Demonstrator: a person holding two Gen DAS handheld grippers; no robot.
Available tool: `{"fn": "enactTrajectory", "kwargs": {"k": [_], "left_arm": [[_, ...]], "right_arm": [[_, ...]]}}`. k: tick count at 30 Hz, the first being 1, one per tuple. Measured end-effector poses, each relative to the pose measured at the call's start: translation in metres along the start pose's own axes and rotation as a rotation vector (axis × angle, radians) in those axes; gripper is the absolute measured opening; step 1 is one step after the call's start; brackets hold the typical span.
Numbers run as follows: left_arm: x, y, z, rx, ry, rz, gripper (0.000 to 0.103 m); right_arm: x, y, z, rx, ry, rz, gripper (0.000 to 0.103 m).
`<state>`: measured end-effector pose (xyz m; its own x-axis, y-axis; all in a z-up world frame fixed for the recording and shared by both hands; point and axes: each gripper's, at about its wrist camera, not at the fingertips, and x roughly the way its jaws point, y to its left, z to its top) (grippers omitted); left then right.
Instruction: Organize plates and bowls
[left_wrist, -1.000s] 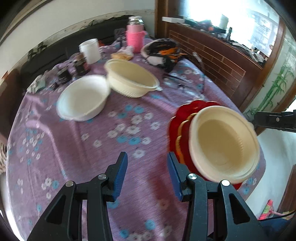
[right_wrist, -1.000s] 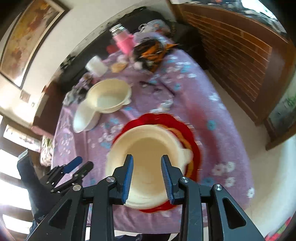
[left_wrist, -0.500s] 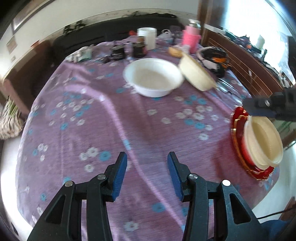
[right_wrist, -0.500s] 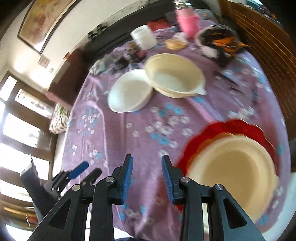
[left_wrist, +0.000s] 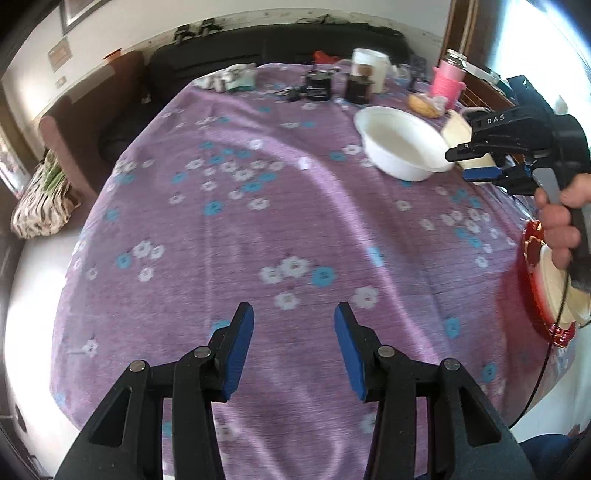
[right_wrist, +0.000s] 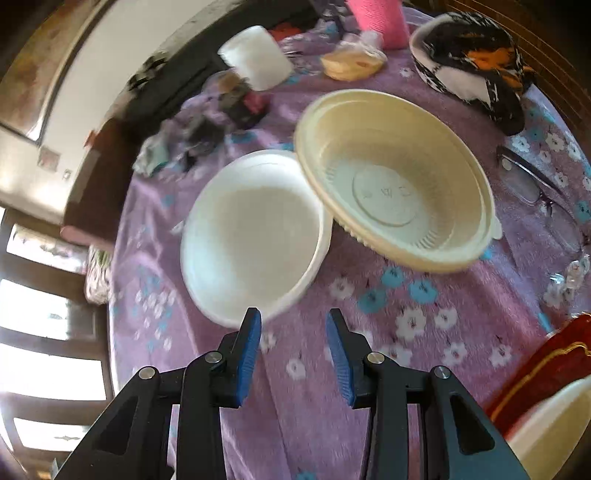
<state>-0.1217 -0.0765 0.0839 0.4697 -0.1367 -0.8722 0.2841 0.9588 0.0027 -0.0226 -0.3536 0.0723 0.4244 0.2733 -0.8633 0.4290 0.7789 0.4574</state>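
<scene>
The white bowl (right_wrist: 251, 236) sits on the table (left_wrist: 258, 229) with the cream bowl (right_wrist: 399, 184) touching it on the far side, the cream rim seeming to ride over the white one, though motion blur makes that overlap hard to swear to. At the table's near edge a red plate (right_wrist: 546, 365) already carries another cream bowl (right_wrist: 546, 432), so these two look like the next to be gathered.

The right claw (right_wrist: 293, 350) hangs just short of the white bowl's near rim, its jaws having just been opening, nothing between them. To do this well I'd have it spread a touch wider, come down so one pad goes inside the wall and one outside, then pinch the rim squarely. Lifting straight up risks dragging the cream bowl along; sliding the white one clear first would be safer.

The left claw (left_wrist: 293, 347) is spread and empty over bare cloth, well apart from both bowls, free to steady the cream one.
</scene>
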Motion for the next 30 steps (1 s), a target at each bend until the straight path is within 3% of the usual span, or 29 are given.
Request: {"fn": "enactTrajectory", "kwargs": {"k": [5, 8, 12, 23, 27, 30], "left_arm": [[0.003, 0.020, -0.002, -0.017, 0.007, 0.009, 0.045], [0.003, 0.026, -0.002, -0.024, 0.006, 0.008, 0.045], [0.006, 0.029, 0.000, -0.029, 0.003, -0.007, 0.045], [-0.001, 0.048, 0.004, -0.127, -0.035, -0.036, 0.045], [-0.010, 0.058, -0.003, -0.173, -0.057, -0.041, 0.045], [-0.017, 0.067, -0.013, -0.205, -0.067, -0.035, 0.048]], "right_arm": [[0.026, 0.005, 0.012, 0.018, -0.003, -0.055, 0.040], [0.035, 0.007, 0.011, 0.013, 0.007, -0.073, 0.019], [0.032, 0.011, 0.004, -0.023, 0.010, -0.065, 0.010], [-0.023, 0.042, -0.082, -0.265, 0.111, 0.089, 0.006], [-0.028, 0.054, -0.112, -0.323, 0.200, 0.151, 0.006], [-0.015, 0.067, -0.132, -0.362, 0.321, 0.223, 0.006]]}}
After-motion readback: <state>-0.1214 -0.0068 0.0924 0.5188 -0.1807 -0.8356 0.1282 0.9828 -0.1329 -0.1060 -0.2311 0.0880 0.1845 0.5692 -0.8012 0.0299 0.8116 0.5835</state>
